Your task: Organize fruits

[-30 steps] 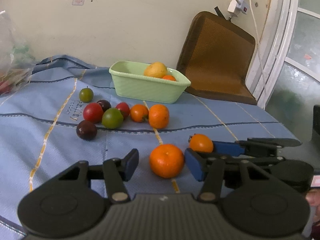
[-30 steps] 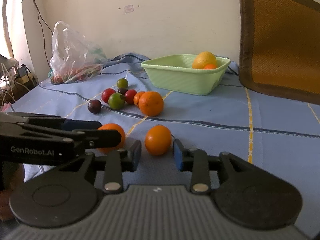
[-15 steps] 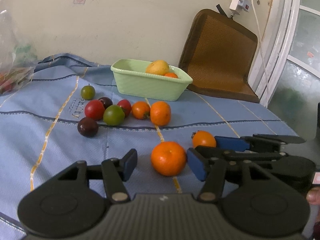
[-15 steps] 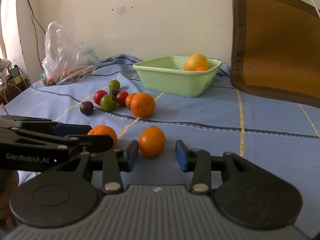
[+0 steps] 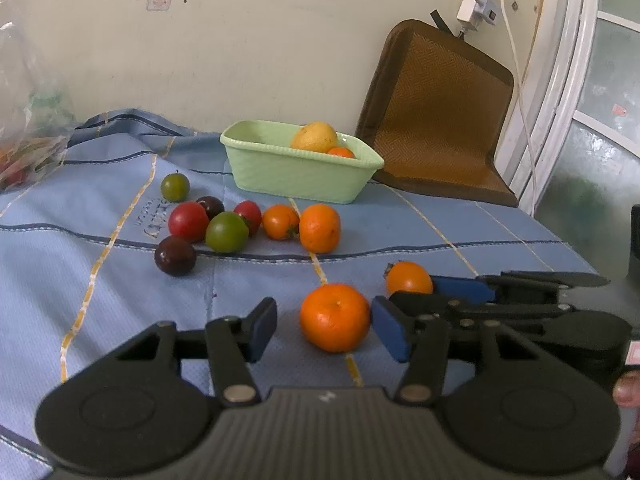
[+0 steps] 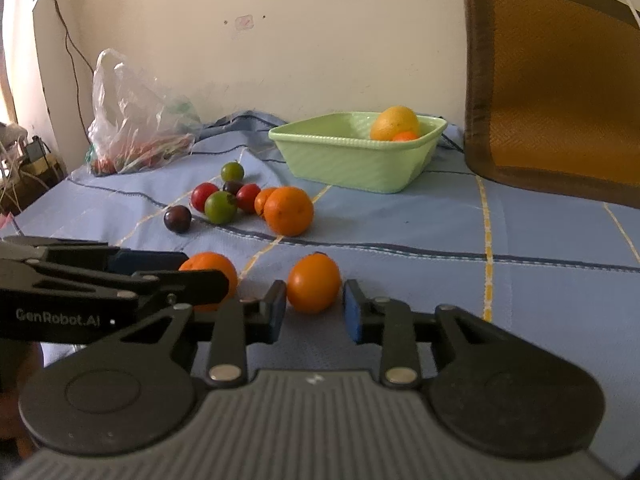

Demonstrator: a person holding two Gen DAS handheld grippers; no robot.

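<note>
Both tongs stand apart, the left tongs [image 5: 324,326] around an orange [image 5: 334,317], the right tongs [image 6: 314,312], just closing, seemingly untouching around a tomato [image 6: 313,282], which could roll off the bed [image 6: 540,296] if nudged.

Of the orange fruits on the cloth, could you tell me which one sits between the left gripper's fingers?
The large mandarin, nearest that camera; the others lie outside the left gripper.
</note>
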